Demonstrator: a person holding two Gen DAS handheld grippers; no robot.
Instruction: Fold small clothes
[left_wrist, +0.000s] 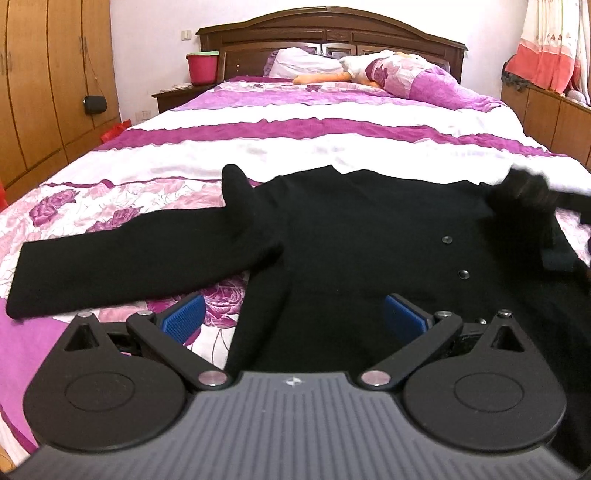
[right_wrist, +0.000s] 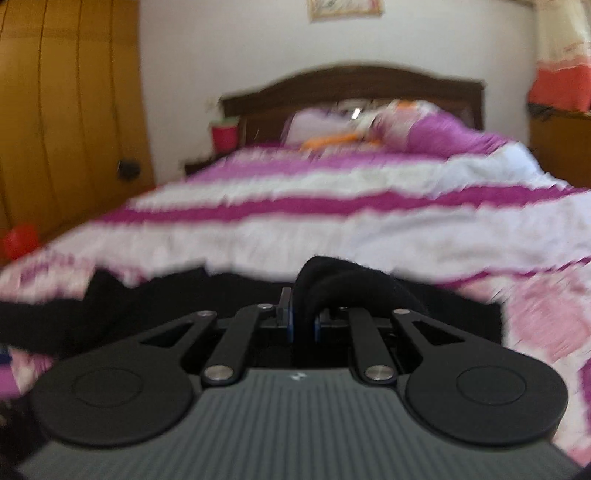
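A small black jacket (left_wrist: 369, 236) with snap buttons lies spread on the bed, one sleeve (left_wrist: 129, 258) stretched out to the left. My left gripper (left_wrist: 293, 317) is open just above the jacket's near hem, blue pads wide apart, holding nothing. My right gripper (right_wrist: 303, 321) is shut on a bunched fold of the black jacket (right_wrist: 343, 284) and lifts it; the right wrist view is blurred by motion. In the left wrist view the right gripper (left_wrist: 532, 192) shows as a dark blur at the jacket's far right corner.
The bed (left_wrist: 295, 147) has a purple and white floral cover, pillows and a soft toy (left_wrist: 369, 70) by the wooden headboard. A red bucket (left_wrist: 203, 68) sits on the nightstand. Wardrobes (left_wrist: 44, 92) stand on the left, a cabinet (left_wrist: 554, 118) on the right.
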